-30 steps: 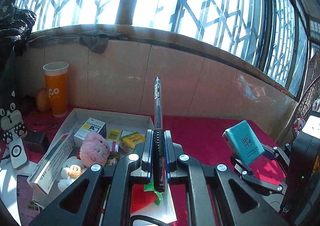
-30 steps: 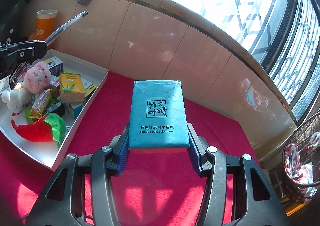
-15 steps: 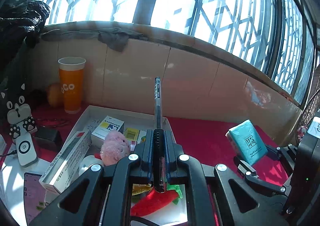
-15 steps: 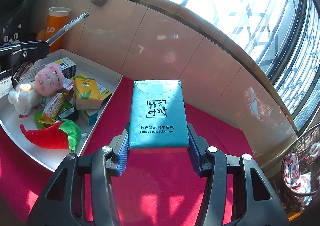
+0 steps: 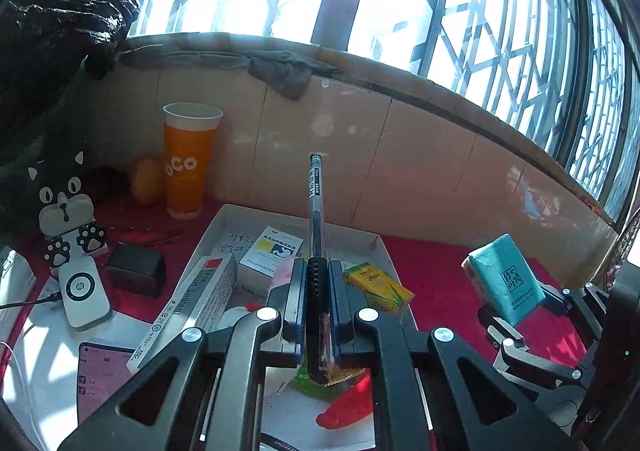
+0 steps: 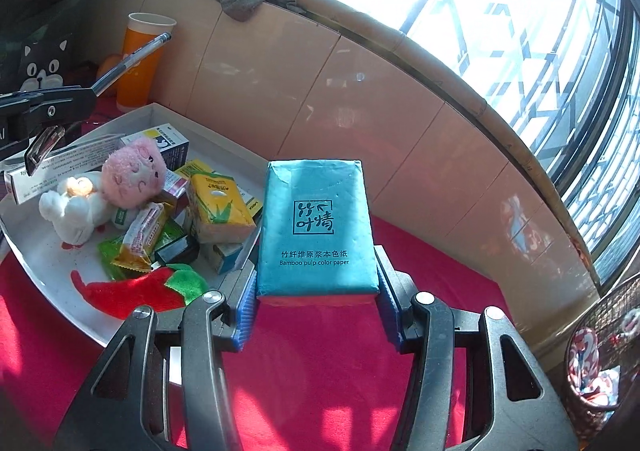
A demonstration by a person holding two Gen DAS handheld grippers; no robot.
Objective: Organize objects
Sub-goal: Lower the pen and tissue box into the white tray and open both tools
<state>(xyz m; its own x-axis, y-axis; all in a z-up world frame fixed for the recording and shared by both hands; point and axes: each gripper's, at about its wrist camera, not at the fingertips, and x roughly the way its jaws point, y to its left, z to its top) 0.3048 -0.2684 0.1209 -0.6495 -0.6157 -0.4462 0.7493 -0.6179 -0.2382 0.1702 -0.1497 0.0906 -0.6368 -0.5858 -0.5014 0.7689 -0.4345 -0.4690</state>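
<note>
Clamping the pen (image 5: 315,219) by its lower barrel, your left gripper (image 5: 318,283) has its jaws pressed tight on it, the capped end pointing up and away above the white tray (image 5: 376,241). Your right gripper (image 6: 318,291) squeezes the teal tissue pack (image 6: 318,227) from both sides, holding it above the red cloth (image 6: 340,363), just right of the tray's near corner.

Both items are in the air, so you look to be at the carry-and-place step, with 2 things to set down. The tray is crowded: a pink plush (image 6: 134,177), a yellow tissue pack (image 6: 218,211), a red chili toy (image 6: 132,291), small boxes and a long sealant box (image 5: 192,303). For the next move, I judge you need a bare patch of tray floor, then a low approach before loosening either grip.
</note>
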